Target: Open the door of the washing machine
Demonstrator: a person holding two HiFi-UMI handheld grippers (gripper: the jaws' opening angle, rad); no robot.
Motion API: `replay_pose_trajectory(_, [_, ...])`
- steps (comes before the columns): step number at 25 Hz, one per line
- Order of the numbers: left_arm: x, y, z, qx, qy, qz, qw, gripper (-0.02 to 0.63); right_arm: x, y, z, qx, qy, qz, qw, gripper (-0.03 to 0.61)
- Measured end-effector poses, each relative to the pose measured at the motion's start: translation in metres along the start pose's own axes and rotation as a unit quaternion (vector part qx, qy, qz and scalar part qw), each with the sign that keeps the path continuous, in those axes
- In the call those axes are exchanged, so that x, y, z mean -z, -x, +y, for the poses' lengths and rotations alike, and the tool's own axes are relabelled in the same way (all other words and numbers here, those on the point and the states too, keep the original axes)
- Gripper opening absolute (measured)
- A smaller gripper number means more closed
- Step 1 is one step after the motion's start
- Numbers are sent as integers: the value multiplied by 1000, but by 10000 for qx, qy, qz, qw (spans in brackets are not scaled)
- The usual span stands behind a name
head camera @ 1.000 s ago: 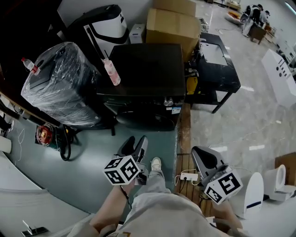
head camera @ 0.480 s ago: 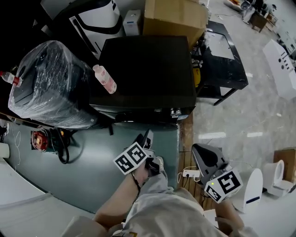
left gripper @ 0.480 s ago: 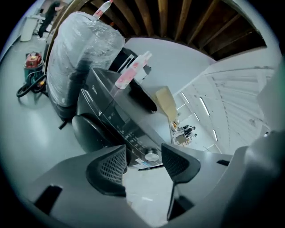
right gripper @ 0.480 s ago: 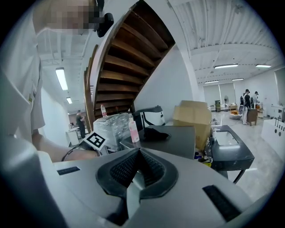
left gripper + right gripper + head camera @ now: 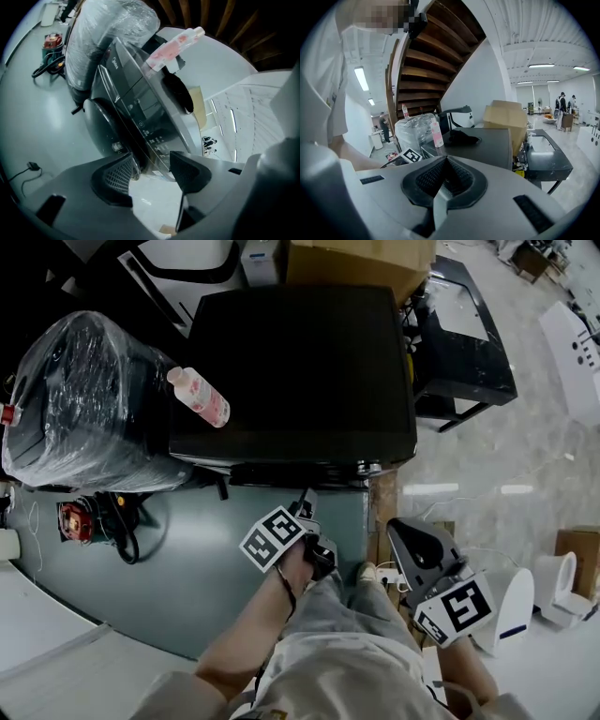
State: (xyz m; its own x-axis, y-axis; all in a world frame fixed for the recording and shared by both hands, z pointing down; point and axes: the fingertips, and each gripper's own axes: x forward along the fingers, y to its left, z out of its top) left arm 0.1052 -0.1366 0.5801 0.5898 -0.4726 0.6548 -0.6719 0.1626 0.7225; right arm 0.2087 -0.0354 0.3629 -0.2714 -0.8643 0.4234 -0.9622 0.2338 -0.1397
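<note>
The black washing machine (image 5: 300, 371) fills the upper middle of the head view; its front face is hidden under the top's edge. In the left gripper view its round dark door (image 5: 99, 123) sits left of the control panel (image 5: 150, 133). My left gripper (image 5: 305, 509) is close to the machine's front, open, with nothing between its fingers (image 5: 115, 180); the panel's lower corner shows through the gap. My right gripper (image 5: 419, 549) hangs back at the right, shut and empty, facing the machine's top (image 5: 485, 145). A pink bottle (image 5: 199, 397) stands on the top's left edge.
A plastic-wrapped appliance (image 5: 80, 404) stands against the machine's left side. A cardboard box (image 5: 361, 259) is behind it and a black stand (image 5: 469, 334) to its right. A red cable reel (image 5: 75, 519) lies on the floor at left. A white fixture (image 5: 514, 610) sits beside my right gripper.
The person has stepped nearer the machine, which now looms larger. My left gripper has moved forward, close to the machine's front. The right gripper stays back at the right.
</note>
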Motion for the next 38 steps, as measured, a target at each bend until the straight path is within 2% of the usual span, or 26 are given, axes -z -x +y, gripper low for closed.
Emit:
replay_pose_trajectory(2, [3, -10, 12, -140, 202, 38, 9997, 245, 4, -9, -1, -50, -7, 47, 10000, 23])
replay_pose_trajectory(7, [8, -33, 37, -454, 424, 73, 9980, 245, 18, -33, -8, -173, -13, 177, 9997, 23])
replay_pose_trajectory(15, [7, -67, 66, -795, 629, 43, 9948, 245, 54, -65, -16, -515, -189, 446, 9975, 23])
replay_pose_trajectory(19, [8, -81, 73, -944, 576, 2, 9939, 245, 67, -71, -28, -533, -309, 548, 9966, 23])
replay_pose_trajectory(29, [49, -117, 72, -1214, 921, 256, 9880, 245, 83, -71, -51, -490, -546, 625, 9953, 23])
replay_pose_trajectory(38, [55, -139, 73, -1504, 723, 134, 9859, 251, 101, -66, -60, -586, -561, 796, 9935, 23])
